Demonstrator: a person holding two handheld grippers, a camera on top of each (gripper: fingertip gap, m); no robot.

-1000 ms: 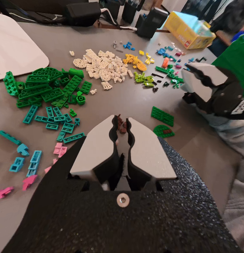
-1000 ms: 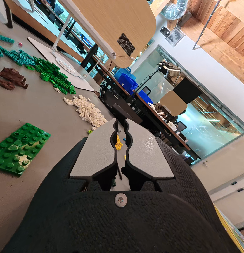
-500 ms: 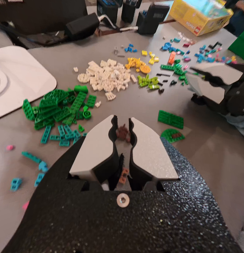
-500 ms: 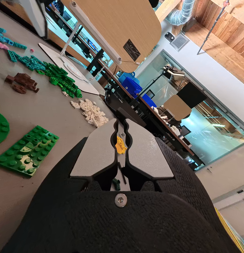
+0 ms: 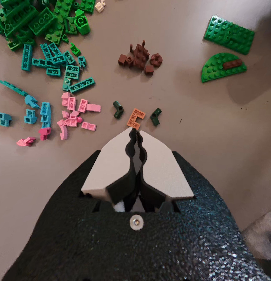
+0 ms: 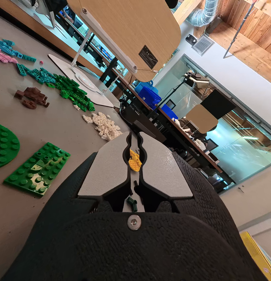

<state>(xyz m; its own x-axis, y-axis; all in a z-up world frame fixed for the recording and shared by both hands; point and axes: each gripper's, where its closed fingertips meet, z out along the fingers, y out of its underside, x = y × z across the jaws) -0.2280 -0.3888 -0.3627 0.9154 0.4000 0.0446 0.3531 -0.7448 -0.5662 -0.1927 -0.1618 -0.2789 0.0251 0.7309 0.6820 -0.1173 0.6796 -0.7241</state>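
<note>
Left gripper (image 5: 135,130) points down at the grey table (image 5: 192,121) with its jaws drawn together on nothing, tips just short of an orange C-shaped plate (image 5: 135,117) that lies flat. A dark green elbow piece (image 5: 118,109) sits just left of the plate and a second one (image 5: 155,116) just right, so the three form a small row, apart from the heaps. Farther out, pieces lie grouped by colour: pink bricks (image 5: 77,112), teal plates (image 5: 60,63), brown pieces (image 5: 139,57), green bricks (image 5: 40,21).

Right gripper (image 6: 134,134) is tilted up above the table, jaws at a narrow gap with nothing between them. Beside it lies a green rectangular plate (image 6: 37,168), next to a green half-round plate (image 6: 5,144); beyond is a heap of white pieces (image 6: 105,126).
</note>
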